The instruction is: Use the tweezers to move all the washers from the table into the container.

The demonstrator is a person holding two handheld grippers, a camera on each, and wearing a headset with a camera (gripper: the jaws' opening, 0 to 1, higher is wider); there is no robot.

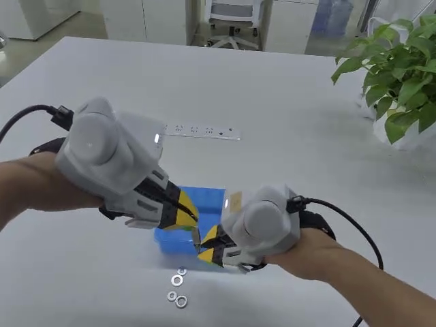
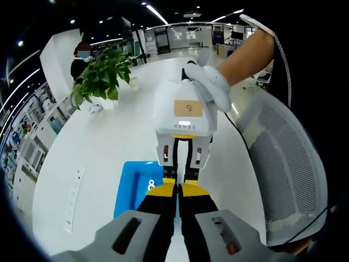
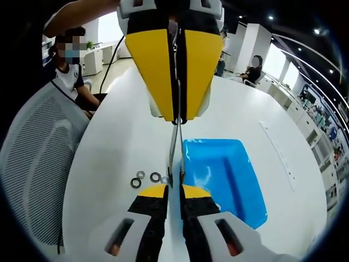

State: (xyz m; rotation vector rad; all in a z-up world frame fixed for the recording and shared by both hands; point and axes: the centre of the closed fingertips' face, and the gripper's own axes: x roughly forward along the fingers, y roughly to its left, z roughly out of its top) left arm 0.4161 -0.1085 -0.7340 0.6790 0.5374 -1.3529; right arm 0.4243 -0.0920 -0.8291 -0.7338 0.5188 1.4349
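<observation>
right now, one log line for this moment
left tool shut on tweezers | right tool shut on their tips | washers on table beside container

Our left forearm (image 1: 30, 187) and right forearm (image 1: 340, 269) both come in low, tips nearly nose to nose. The left gripper (image 1: 192, 216) angles down, jaws pinched on the tweezers (image 3: 174, 144). The right gripper (image 1: 204, 248) faces it with its jaws almost together; we can't tell if they're gripping.
</observation>
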